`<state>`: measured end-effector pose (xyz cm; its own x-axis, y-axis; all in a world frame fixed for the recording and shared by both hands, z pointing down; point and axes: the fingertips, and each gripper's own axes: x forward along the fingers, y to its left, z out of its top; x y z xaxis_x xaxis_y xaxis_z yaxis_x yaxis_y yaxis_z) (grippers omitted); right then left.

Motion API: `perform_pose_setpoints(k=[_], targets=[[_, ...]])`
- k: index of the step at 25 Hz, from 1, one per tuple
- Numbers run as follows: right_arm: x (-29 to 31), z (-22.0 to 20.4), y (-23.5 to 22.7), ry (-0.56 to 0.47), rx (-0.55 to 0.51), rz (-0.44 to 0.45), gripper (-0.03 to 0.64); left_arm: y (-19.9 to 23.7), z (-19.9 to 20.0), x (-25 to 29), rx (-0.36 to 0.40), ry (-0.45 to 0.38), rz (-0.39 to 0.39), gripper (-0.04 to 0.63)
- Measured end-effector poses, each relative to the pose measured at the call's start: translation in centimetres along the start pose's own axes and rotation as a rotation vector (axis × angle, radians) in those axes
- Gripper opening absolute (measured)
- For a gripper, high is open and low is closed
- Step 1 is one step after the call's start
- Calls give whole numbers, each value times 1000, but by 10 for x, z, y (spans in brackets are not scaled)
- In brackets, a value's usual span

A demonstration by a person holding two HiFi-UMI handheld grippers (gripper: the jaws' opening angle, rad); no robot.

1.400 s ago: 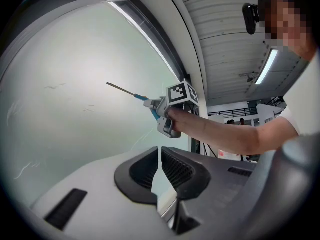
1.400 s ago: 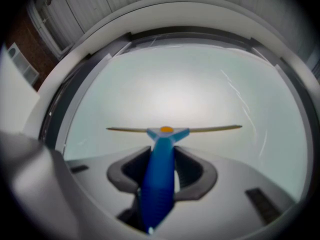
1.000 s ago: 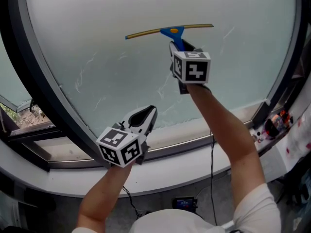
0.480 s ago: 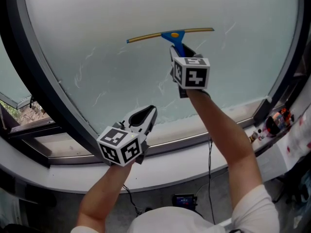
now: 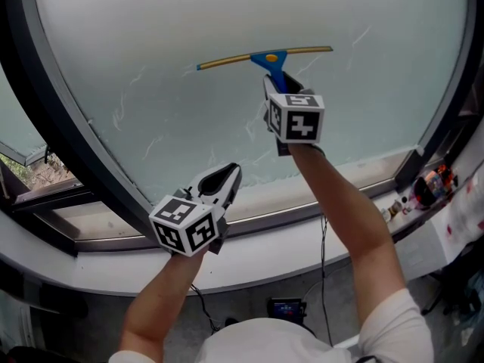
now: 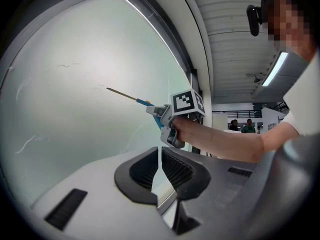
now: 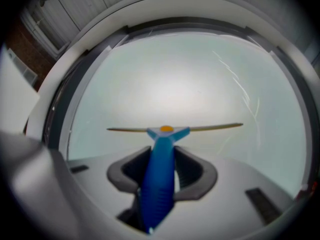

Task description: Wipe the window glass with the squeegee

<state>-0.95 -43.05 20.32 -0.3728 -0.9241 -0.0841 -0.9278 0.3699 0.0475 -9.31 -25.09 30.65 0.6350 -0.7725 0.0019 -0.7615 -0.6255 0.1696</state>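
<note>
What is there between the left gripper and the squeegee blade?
Only streaked window glass separates the left gripper from the squeegee, as the head view shows.

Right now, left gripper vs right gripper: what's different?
Load: the right gripper is clamped on the squeegee handle; the left gripper has its jaws together on nothing.
Place: the right gripper is up at mid-pane, with the blade against the window glass; the left gripper sits lower, near the bottom frame.
Shared: both carry a marker cube and point at the glass.
</note>
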Motion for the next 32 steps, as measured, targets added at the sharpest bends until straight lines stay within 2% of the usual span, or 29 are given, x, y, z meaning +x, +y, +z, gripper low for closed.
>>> perform_pose_setpoints(k=[18,32], targets=[[-7,-53,3,38,27,-3,150,10,-39,-2,-52,55,21,46],[-11,-88,5,43,-18,1,149,14,-67,1,-88,95,26,46]])
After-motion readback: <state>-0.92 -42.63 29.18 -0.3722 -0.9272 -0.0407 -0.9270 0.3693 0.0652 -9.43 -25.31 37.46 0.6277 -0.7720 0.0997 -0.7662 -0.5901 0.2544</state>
